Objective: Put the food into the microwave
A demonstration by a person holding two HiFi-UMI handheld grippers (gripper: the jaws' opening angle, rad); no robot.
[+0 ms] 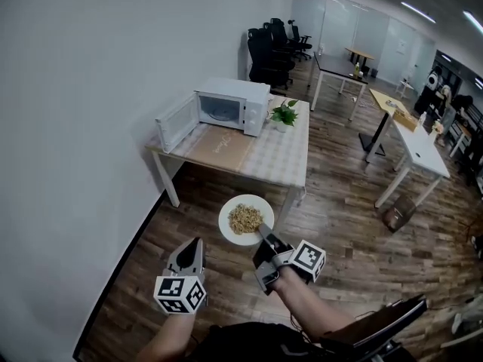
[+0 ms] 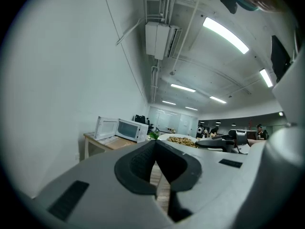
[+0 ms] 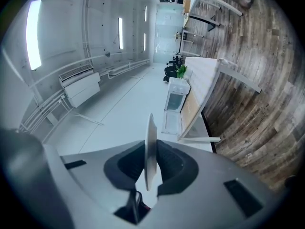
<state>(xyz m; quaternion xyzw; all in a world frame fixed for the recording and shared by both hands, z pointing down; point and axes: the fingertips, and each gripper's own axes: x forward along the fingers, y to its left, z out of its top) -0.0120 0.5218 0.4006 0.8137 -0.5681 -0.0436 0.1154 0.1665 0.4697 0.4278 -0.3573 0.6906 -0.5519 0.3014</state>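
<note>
Plate (image 1: 227,222) in level right gripper (image 1: 263,234)

Office: desks (image 1: 423,153), swivel chairs (image 1: 268,55)

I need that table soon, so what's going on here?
A person holds a gripper in each hand. The right gripper is clamped on the rim of a plate of food, held above the floor, short of the table. The left gripper is shut and empty. The microwave stands on the table with its door open, next to a plant. The food is not in yet.
</note>
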